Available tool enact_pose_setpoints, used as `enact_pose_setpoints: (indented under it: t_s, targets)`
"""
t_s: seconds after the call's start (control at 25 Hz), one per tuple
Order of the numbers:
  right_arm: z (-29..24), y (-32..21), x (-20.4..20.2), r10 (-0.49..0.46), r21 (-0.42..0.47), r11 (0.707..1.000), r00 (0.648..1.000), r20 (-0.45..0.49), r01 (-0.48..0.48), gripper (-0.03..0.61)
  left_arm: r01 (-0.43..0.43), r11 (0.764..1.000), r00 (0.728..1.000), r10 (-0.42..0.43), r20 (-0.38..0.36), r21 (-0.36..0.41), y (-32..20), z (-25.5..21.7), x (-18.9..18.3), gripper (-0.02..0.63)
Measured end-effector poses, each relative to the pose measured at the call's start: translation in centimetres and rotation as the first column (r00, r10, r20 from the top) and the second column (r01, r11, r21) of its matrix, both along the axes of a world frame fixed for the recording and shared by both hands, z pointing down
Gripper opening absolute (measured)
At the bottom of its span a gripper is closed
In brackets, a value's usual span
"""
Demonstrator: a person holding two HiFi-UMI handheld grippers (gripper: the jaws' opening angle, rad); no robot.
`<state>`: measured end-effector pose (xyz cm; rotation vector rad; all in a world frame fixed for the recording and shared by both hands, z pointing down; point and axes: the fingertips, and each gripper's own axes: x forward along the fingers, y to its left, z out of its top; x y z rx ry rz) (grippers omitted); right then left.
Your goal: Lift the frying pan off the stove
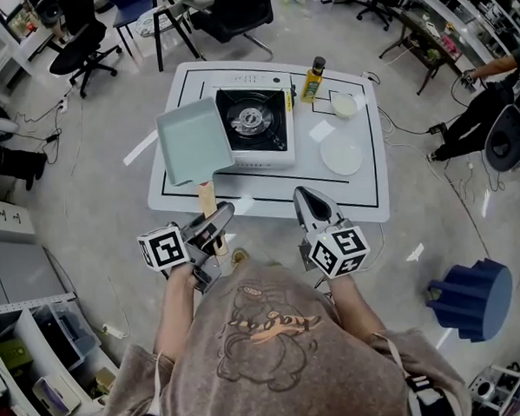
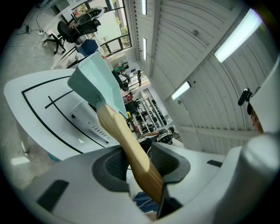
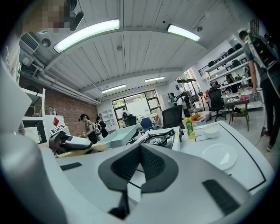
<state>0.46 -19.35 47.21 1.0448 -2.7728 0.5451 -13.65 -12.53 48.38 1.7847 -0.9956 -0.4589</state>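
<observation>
While the left gripper [image 1: 216, 224] clamps the wooden handle [image 1: 207, 199] of a square, pale green frying pan [image 1: 194, 141], the pan hangs in the air off the stove [image 1: 266, 150], just to its left, with its right edge overlapping the stove's left side as seen from the head camera. In the left gripper view the gripper [image 2: 140, 159] has its jaws partly closed, the dark ribbed pads pressing on either side of the handle [image 2: 127, 144], and the pan [image 2: 94, 85] rises up and away from them above the white table [image 2: 26, 92].

The stove's round burner [image 1: 249, 118] is bare. The right gripper [image 1: 310, 200] hovers over the near edge of the table [image 1: 364, 210], pointing towards the stove. In the right gripper view its jaws [image 3: 140, 166] are closed together with nothing between them.

Right of the stove stand a yellow bottle [image 1: 312, 80], a small white bowl [image 1: 344, 105] and, nearer the person, a white plate [image 1: 342, 155].
</observation>
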Motion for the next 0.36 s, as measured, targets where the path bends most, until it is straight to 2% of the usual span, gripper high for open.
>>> enact_pose_setpoints:
  t_s: [0.12, 0.36]
  targets:
    - [-0.01, -0.02, 0.01, 0.0, -0.002, 1.0, 1.0, -0.001, 0.0, -0.002, -0.018, 0.999, 1.0, 0.018, 0.006, 0.036, -0.22, -0.57, 0.24, 0.155]
    - [-0.09, -0.21, 0.18, 0.007, -0.001, 1.0, 1.0, 0.0, -0.007, -0.002, -0.017, 0.999, 1.0, 0.016, 0.016, 0.034, -0.24, -0.59, 0.27, 0.156]
